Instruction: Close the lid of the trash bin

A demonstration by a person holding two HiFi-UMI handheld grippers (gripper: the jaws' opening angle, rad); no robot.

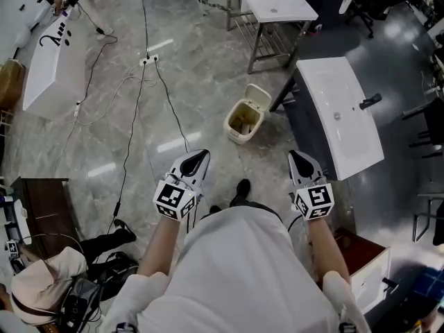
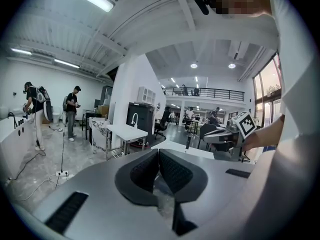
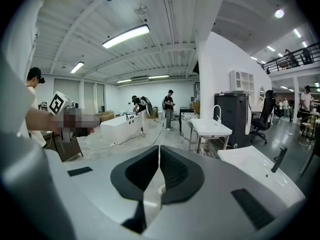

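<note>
Cream plastic trash bin is sitting on the grey marble floor in the head view, with its lid tipped up at the far side, so you can see right down inside. It's just beside the dark base of a white sink unit, and a black cable runs across the floor a bit to its left. Both claws are held out low in front of the person, well short of the bin. The left claw sits below and left of it and the right claw below and right, so the bin lands roughly between the two and further out, touching neither. Left gripper view: the jaws of the left claw are pressed together at the tips with nothing in them, and the right gripper's marker cube pokes in at the right side. Can't pick out the bin in this one. Right gripper view: same deal. The right claw has its jaws closed flat against each other, empty, with the sink unit just off to the right and the left gripper's marker cube over at the left.
</note>
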